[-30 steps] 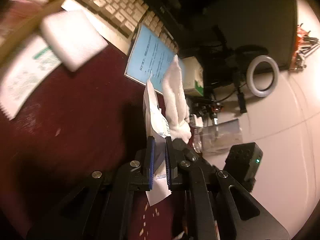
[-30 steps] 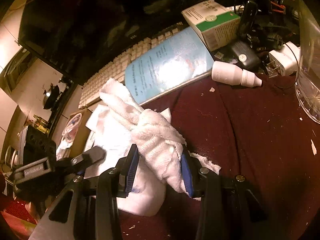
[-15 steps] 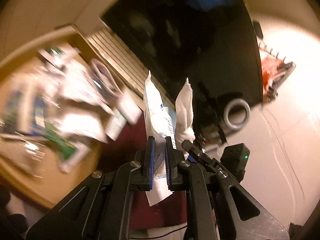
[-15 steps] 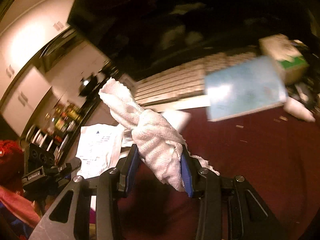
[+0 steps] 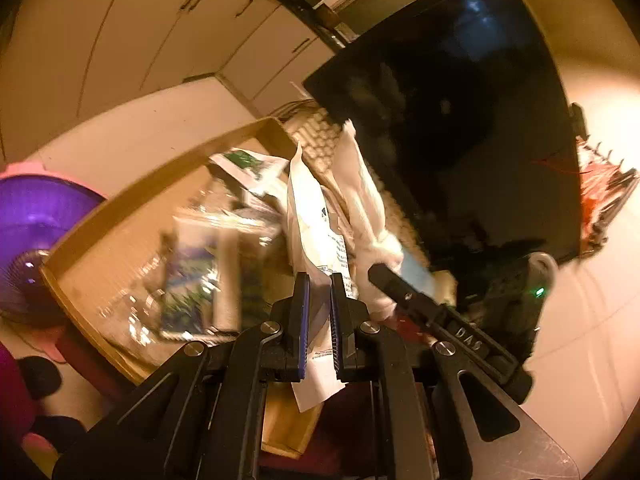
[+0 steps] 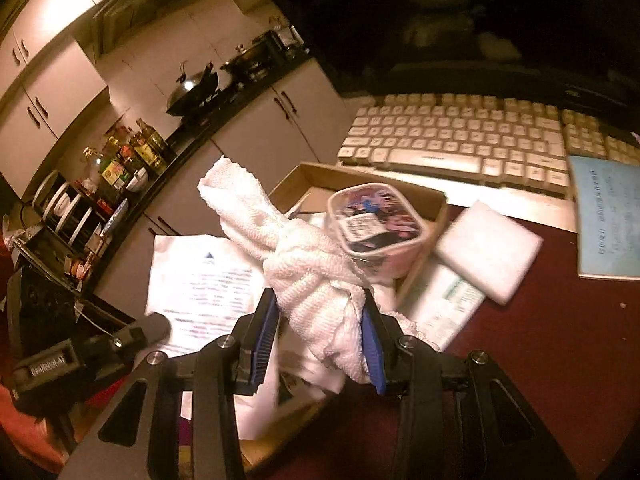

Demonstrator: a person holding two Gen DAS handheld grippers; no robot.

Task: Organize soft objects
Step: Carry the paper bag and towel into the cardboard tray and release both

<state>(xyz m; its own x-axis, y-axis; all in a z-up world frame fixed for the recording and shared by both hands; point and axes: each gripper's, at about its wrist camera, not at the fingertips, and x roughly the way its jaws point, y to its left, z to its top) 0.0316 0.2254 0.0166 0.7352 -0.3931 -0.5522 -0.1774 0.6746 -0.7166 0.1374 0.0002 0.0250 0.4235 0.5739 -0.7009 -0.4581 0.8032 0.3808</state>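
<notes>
The left gripper (image 5: 318,320) pinches a packet (image 5: 312,216) and the right gripper (image 6: 318,340) clamps a towel (image 6: 296,264), both above the box (image 5: 132,200), probably for dropping in.

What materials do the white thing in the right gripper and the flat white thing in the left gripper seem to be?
White cloth in the right gripper: likely cotton terry, looped nubbly matte weave. White pouch in the left gripper: thin printed paper or plastic film, creased; which one is unclear.

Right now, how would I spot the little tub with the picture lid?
Find the pale keyboard under the dark screen, then the cardboard box in front of it. The tub sits at the box's near edge: rounded, clear-sided, with a colourful printed lid, unlike the plain white towel in the right tongs.
</notes>
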